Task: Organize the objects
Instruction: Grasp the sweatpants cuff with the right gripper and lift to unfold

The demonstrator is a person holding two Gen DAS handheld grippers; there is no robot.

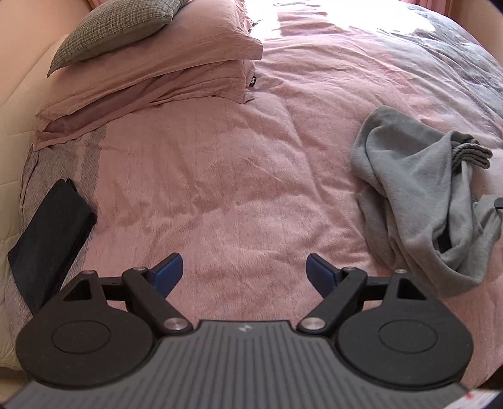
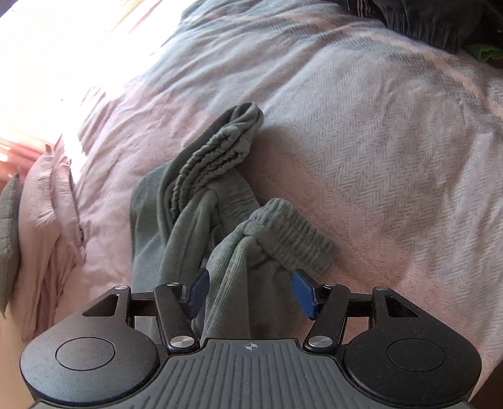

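Note:
A crumpled grey pair of sweatpants (image 1: 418, 188) lies on the pink bedspread (image 1: 235, 157), to the right in the left wrist view. My left gripper (image 1: 245, 273) hangs open over bare bedspread, well left of the pants, with nothing between its fingers. In the right wrist view the sweatpants (image 2: 195, 220) fill the middle, one ribbed cuff (image 2: 292, 232) near the fingers. My right gripper (image 2: 250, 292) stands open, with a bunch of the grey fabric between its jaws. The left pad touches the cloth; a dark gap shows at the right pad.
A folded dark garment (image 1: 47, 232) lies at the bed's left edge. Pink pillows (image 1: 163, 69) with a grey cushion (image 1: 113, 28) are stacked at the head. Dark clothes (image 2: 424, 22) and something green (image 2: 481, 52) lie at the far right. Bright sunlight falls across the far bedspread.

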